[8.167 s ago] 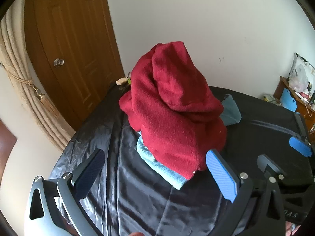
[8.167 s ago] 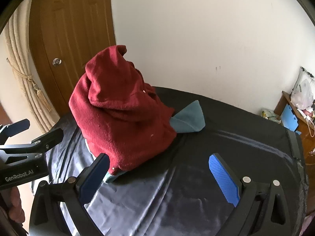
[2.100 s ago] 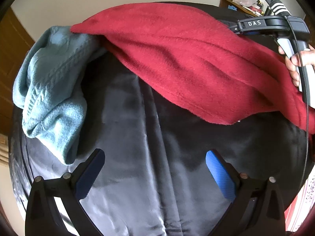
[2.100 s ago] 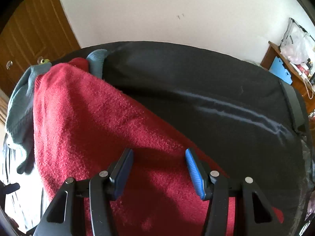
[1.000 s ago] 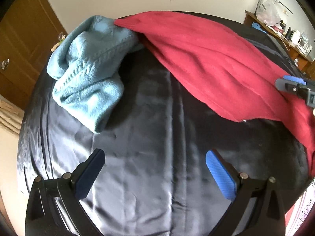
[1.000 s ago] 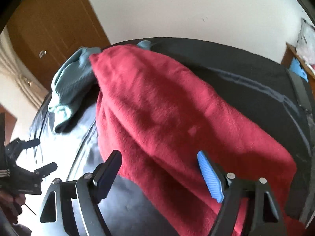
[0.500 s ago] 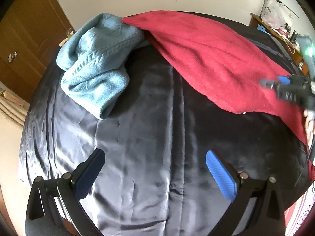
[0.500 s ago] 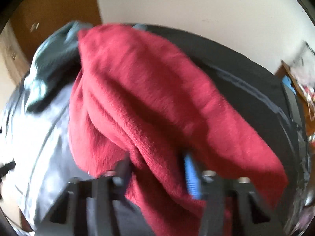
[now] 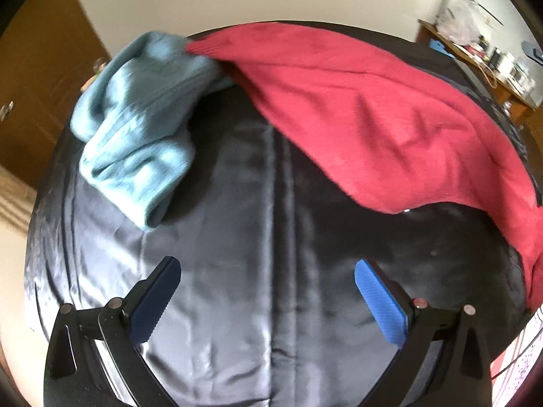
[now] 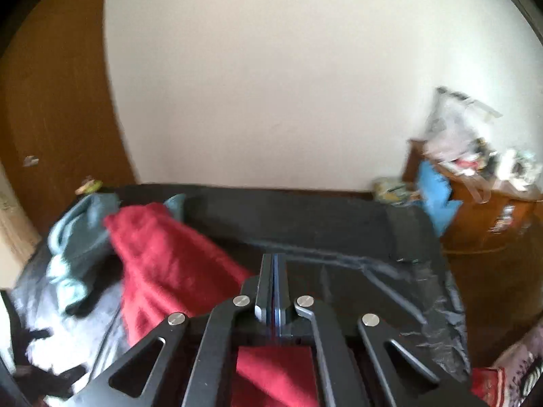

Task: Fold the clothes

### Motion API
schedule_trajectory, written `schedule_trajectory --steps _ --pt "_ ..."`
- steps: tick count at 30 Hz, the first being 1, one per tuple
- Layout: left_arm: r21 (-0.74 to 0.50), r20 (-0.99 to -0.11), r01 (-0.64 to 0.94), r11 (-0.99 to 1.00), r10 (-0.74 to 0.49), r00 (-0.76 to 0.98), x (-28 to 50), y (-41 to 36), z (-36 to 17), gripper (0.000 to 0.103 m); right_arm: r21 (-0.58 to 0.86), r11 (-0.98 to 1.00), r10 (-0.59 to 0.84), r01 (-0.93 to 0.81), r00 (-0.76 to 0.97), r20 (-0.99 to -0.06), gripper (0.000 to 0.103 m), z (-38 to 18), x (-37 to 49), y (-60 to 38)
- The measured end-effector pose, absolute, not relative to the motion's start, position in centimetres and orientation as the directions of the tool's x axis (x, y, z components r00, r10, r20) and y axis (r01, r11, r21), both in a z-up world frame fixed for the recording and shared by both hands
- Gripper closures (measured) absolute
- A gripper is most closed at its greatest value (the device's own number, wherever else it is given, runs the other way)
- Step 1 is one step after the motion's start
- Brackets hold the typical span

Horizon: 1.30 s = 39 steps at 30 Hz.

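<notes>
A dark red fleece garment [image 9: 373, 112] lies spread across the black sheet [image 9: 258, 203] from the far middle down to the right edge. A crumpled light blue sweater [image 9: 142, 129] sits at its far-left end, touching it. My left gripper [image 9: 268, 300] hangs open above bare sheet, nearer than both garments, with nothing between its blue pads [image 9: 380, 305]. My right gripper [image 10: 273, 261] is shut, pads pressed together, and no cloth shows between the tips. It sits raised above the red garment [image 10: 163, 254], which runs under it, with the blue sweater [image 10: 74, 237] at the left.
The black sheet [image 10: 339, 230] covers a bed against a white wall. A brown door [image 10: 51, 101] stands at the left. A wooden cabinet [image 10: 485, 230] with a plastic bag and clutter stands at the right. A patterned cloth [image 9: 522, 349] shows at the bed's near right edge.
The right gripper's jaws closed fully and the gripper rose and tipped up, so its view now takes in the wall. The left gripper shifted only slightly and stayed open.
</notes>
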<state>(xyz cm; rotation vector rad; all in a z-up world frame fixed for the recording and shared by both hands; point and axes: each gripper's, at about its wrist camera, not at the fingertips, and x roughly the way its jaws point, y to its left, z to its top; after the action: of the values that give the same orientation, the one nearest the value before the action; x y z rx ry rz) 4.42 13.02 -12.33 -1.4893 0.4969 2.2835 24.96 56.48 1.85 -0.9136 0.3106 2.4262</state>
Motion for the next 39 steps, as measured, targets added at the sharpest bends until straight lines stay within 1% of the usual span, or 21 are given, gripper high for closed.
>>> schedule_trajectory --steps 2,5,6,8,9,10,11,14,19,20,21,22,23,24,25,26,29,33,35,39 --pt "0.085 -0.919 -0.510 -0.856 0.130 -0.372 4.4 14.0 -12.2 0.000 0.047 -0.843 0.350 -0.535 -0.613 -0.708 0.102 0.9 25.2 57.0" --pt "0.078 -0.918 -0.537 -0.840 0.150 -0.368 4.3 15.2 -12.0 0.000 0.090 -0.841 0.279 -0.534 -0.570 -0.772 0.101 -1.9 25.4 56.7" --pt "0.078 -0.917 -0.545 -0.835 0.155 -0.367 4.3 15.5 -11.9 0.000 0.099 -0.841 0.259 -0.531 -0.557 -0.789 0.099 -3.0 25.5 56.5" --pt "0.076 -0.917 -0.558 -0.826 0.161 -0.364 4.2 15.9 -12.0 0.000 0.097 -0.847 0.233 -0.523 -0.529 -0.816 0.083 -4.7 25.5 56.0" --pt "0.075 -0.918 -0.562 -0.823 0.162 -0.361 4.1 16.1 -12.1 0.000 0.084 -0.858 0.229 -0.508 -0.523 -0.821 0.055 -5.1 25.5 55.6" --pt "0.074 -0.920 -0.566 -0.821 0.163 -0.357 4.0 16.2 -12.2 0.000 0.071 -0.868 0.225 -0.492 -0.516 -0.826 0.029 -5.5 25.5 55.1" --pt "0.073 -0.921 -0.568 -0.820 0.162 -0.353 3.9 16.2 -12.4 0.000 0.058 -0.877 0.222 -0.476 -0.509 -0.831 0.028 -5.9 25.5 54.7" --pt "0.067 -0.927 -0.569 -0.820 0.160 -0.340 3.4 16.1 -12.9 0.000 0.004 -0.902 0.225 -0.432 -0.477 -0.850 0.028 -7.2 25.0 53.6" --pt "0.047 -0.928 -0.563 -0.825 0.172 -0.330 2.4 15.9 -13.6 0.000 -0.079 -0.908 0.265 -0.411 -0.418 -0.869 0.028 -9.9 21.8 53.9" --pt "0.046 -0.929 -0.562 -0.826 0.172 -0.328 2.2 15.9 -13.8 0.000 -0.069 -0.917 0.242 -0.393 -0.411 -0.879 0.028 -10.6 21.0 54.1" --pt "0.049 -0.930 -0.560 -0.827 0.167 -0.327 2.2 16.0 -13.9 0.000 -0.062 -0.925 0.223 -0.375 -0.403 -0.888 0.032 -11.2 20.2 54.2" --pt "0.054 -0.932 -0.557 -0.829 0.159 -0.327 2.2 16.2 -14.1 0.000 -0.063 -0.932 0.212 -0.357 -0.396 -0.894 0.047 -11.6 19.5 54.2" --pt "0.059 -0.933 -0.554 -0.830 0.151 -0.327 2.2 16.3 -14.2 0.000 -0.063 -0.938 0.201 -0.339 -0.388 -0.900 0.061 -12.0 18.8 54.1" --pt "0.065 -0.934 -0.551 -0.832 0.143 -0.326 2.2 16.4 -14.4 0.000 -0.064 -0.942 0.197 -0.331 -0.386 -0.901 0.081 -12.1 18.3 54.2" --pt "0.067 -0.935 -0.544 -0.837 0.138 -0.328 2.3 16.6 -14.4 0.000 -0.065 -0.937 0.209 -0.343 -0.400 -0.892 0.086 -11.7 18.3 54.5" --pt "0.068 -0.934 -0.534 -0.843 0.134 -0.331 2.4 16.7 -14.3 0.000 -0.062 -0.932 0.219 -0.357 -0.417 -0.882 0.089 -11.2 18.3 54.8" --pt "0.080 -0.930 -0.490 -0.868 0.112 -0.351 3.1 17.4 -13.9 0.000 -0.014 -0.912 0.239 -0.409 -0.504 -0.830 0.093 -7.9 19.9 56.8" --pt "0.053 -0.932 -0.422 -0.905 0.107 -0.346 4.3 19.1 -13.8 0.000 0.033 -0.885 0.294 -0.465 -0.612 -0.735 0.093 -2.2 23.0 59.8" --pt "0.053 -0.932 -0.419 -0.906 0.106 -0.347 5.5 20.7 -13.6 0.000 0.041 -0.879 0.323 -0.475 -0.656 -0.682 0.093 0.7 25.0 61.0" --pt "0.062 -0.928 -0.447 -0.893 0.113 -0.354 8.2 24.1 -13.1 0.000 0.043 -0.870 0.368 -0.492 -0.703 -0.608 0.093 4.7 28.8 62.8"
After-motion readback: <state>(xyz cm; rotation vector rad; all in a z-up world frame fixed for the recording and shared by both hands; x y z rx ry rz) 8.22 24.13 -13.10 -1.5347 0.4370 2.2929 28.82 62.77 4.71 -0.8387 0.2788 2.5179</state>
